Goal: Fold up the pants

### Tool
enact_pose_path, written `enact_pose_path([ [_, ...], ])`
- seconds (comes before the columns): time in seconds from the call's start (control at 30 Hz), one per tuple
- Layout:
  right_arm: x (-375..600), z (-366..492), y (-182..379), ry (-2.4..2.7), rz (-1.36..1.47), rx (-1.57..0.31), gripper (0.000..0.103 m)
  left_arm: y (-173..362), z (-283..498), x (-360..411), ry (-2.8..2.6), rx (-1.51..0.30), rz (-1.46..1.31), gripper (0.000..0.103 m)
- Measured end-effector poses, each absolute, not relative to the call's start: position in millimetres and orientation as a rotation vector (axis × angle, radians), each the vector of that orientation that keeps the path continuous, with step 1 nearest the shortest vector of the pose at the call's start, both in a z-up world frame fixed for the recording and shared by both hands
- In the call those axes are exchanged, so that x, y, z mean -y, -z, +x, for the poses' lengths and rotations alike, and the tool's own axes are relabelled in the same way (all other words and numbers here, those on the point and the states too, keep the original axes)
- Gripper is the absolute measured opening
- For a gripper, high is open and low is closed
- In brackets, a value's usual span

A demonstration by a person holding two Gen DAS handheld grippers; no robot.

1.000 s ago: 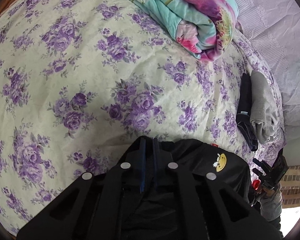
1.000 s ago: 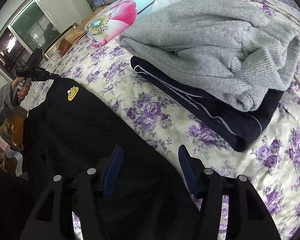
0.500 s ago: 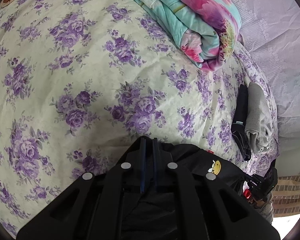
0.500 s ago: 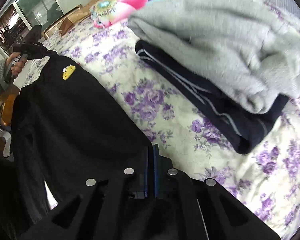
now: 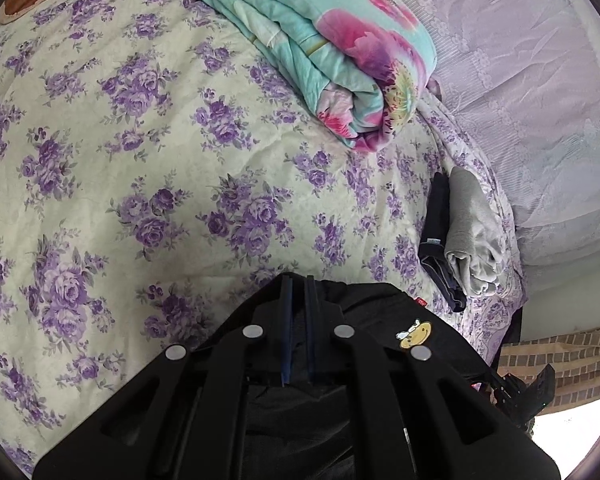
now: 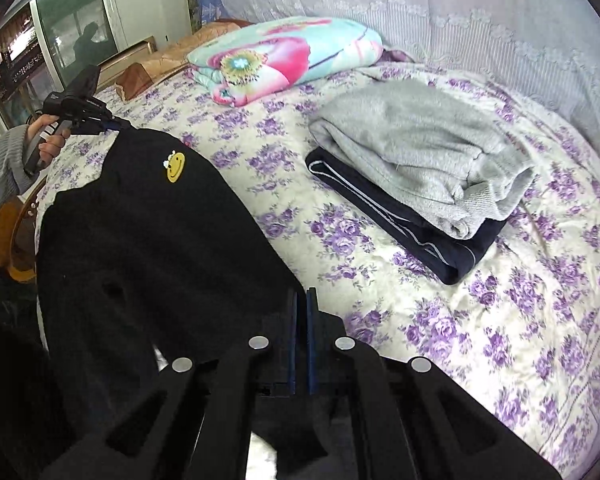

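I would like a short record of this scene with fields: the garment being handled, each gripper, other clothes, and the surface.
garment: black pants with a yellow smiley patch, held up over the bed
left gripper: shut on the pants
right gripper: shut on the pants
other clothes: folded grey sweatpants lying on folded dark navy pants
surface: purple-flowered bedsheet
also there: rolled turquoise and pink quilt

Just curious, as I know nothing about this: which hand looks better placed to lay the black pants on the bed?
Neither alone, probably: left gripper and right gripper each have jaws shut on the black pants, stretched between them.
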State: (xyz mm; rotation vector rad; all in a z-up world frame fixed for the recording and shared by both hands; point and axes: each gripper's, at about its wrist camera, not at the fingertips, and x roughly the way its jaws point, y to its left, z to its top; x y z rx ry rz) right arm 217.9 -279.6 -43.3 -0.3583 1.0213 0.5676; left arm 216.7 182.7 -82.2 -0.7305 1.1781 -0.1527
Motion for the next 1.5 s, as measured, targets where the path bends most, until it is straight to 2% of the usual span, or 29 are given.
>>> enact_pose_path([
  [0.4,229.7,81.5,18.9,-0.516,-0.357,-0.982,0.003,60.2,156.5,-217.9,0.240,-1.117,-0.771,0.004],
  [0.5,218.7,46.1,25.6,-0.502,-0.361,-1.016,0.003,60.6,138.6,-230.7,0.244,-1.114,-0.777,0.000],
  [0.7,203.3,-20.6,53.5,-0.483,-0.322,-1.116,0.003,65.9,95.6,-258.0,0.258,-1.111,-0.806,0.000],
  [0.87,195.4,-51.5,78.6,-0.431,-0.284,-1.161,0.003,79.8,81.7,-229.9,0.339,-1.211,-0.788,0.000],
  [0.93,192.0,-56.7,79.4,-0.423,-0.286,-1.153,0.003,78.2,92.2,-209.6,0.353,-1.235,-0.761,0.005],
  [1.03,191.5,-60.4,78.8,-0.422,-0.281,-1.148,0.003,63.6,120.6,-177.3,0.326,-1.229,-0.676,0.029],
  [1.07,192.1,-61.6,79.3,-0.423,-0.283,-1.147,0.003,58.5,130.5,-166.5,0.318,-1.231,-0.654,0.042],
  [1.1,193.8,-60.9,79.7,-0.427,-0.280,-1.149,0.002,52.3,144.3,-150.9,0.307,-1.245,-0.621,0.048],
  [1.23,194.3,-67.1,81.6,-0.434,-0.276,-1.140,0.002,45.2,191.8,-102.3,0.193,-1.362,-0.486,0.052],
  [1.4,198.5,-70.9,86.0,-0.449,-0.256,-1.131,0.002,78.5,245.1,-66.5,0.066,-1.595,-0.422,0.052],
  [1.5,203.5,-72.1,84.4,-0.457,-0.230,-1.119,0.003,93.0,262.0,-62.7,-0.005,-1.637,-0.386,0.052],
])
